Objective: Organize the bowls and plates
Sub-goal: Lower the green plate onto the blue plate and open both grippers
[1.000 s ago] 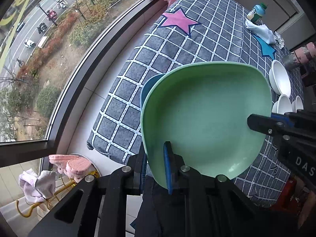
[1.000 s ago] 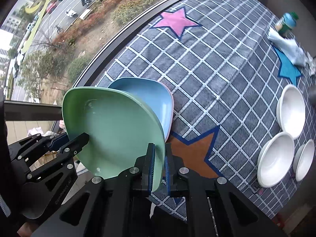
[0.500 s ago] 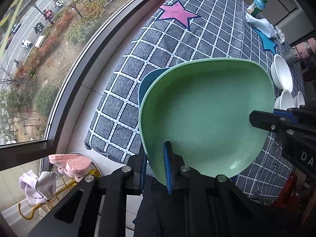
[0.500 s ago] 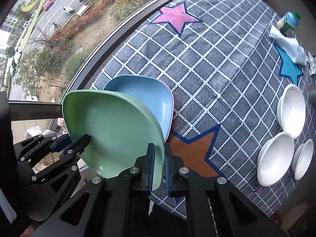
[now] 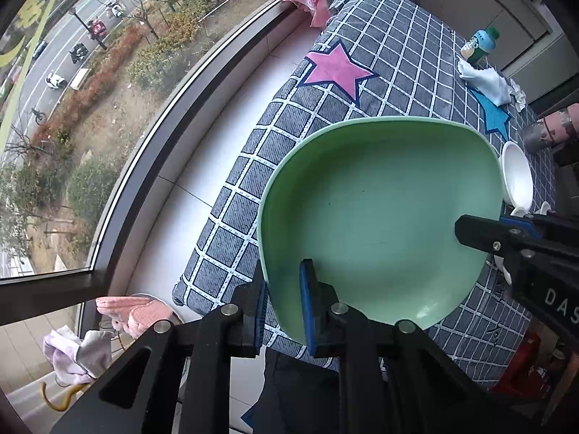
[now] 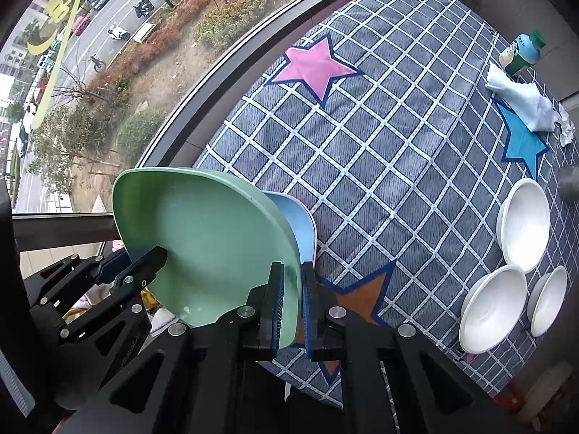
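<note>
We hold the green plate point(image 5: 376, 217) aloft between both tools: the left gripper point(image 5: 282, 311) clamps its blue-padded fingers on the plate's near rim, and the right gripper point(image 6: 289, 307) pinches the opposite edge, each pointing down at the table. The plate hangs clear of the tablecloth point(image 6: 380, 144), partly over the blue plate point(image 6: 298, 224), which lies on the cloth at the window-side edge and peeks out from beneath it. We judge the step in hand to be stacking: the green plate looks bound for the blue one, and the next move calls for lining up the two rounded-square outlines, lowering level, and letting both grips go together so neither side tips. The plates appear to be smooth, matte, hard plastic or melamine with shallow raised rims, likely slick against the ribbed pads. Three white bowls point(image 6: 524, 224) sit grouped well apart at the far right edge, glossy and round, two large and one smaller, not yet nested. The cloth is a soft grey weave crossed by white grid lines, patched with pink, orange and blue stars. Beyond, a crumpled white rag point(image 6: 521, 105) lies beside a green-capped bottle point(image 6: 521, 54), and a curved window point(image 5: 90, 90) overlooks a street.
</note>
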A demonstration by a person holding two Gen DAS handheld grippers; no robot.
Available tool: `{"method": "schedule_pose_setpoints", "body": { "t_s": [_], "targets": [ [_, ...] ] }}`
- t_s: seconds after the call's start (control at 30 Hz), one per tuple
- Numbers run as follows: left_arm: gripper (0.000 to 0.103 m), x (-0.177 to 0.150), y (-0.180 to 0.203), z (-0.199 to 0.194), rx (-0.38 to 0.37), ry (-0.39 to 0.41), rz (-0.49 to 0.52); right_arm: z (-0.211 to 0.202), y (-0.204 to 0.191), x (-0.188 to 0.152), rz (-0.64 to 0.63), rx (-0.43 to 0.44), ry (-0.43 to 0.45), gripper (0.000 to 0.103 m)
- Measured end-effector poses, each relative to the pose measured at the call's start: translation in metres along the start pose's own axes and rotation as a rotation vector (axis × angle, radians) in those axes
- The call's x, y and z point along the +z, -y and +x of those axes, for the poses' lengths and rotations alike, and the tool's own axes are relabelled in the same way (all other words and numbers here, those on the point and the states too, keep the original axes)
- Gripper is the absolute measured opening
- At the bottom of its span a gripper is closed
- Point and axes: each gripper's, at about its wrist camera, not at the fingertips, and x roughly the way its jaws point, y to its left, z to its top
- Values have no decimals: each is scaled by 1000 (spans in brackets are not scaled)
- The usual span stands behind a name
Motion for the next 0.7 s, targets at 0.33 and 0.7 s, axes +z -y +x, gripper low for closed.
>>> {"method": "schedule_pose_setpoints", "body": {
  "t_s": [0.33,0.7],
  "targets": [
    [18,-12,-4,25,10,-71,15,30,-4,-7,4,-13,-87,11],
    [40,-15,-11,42,36,-94,30,42,27,-10,178,15,-90,12]
  ]
}}
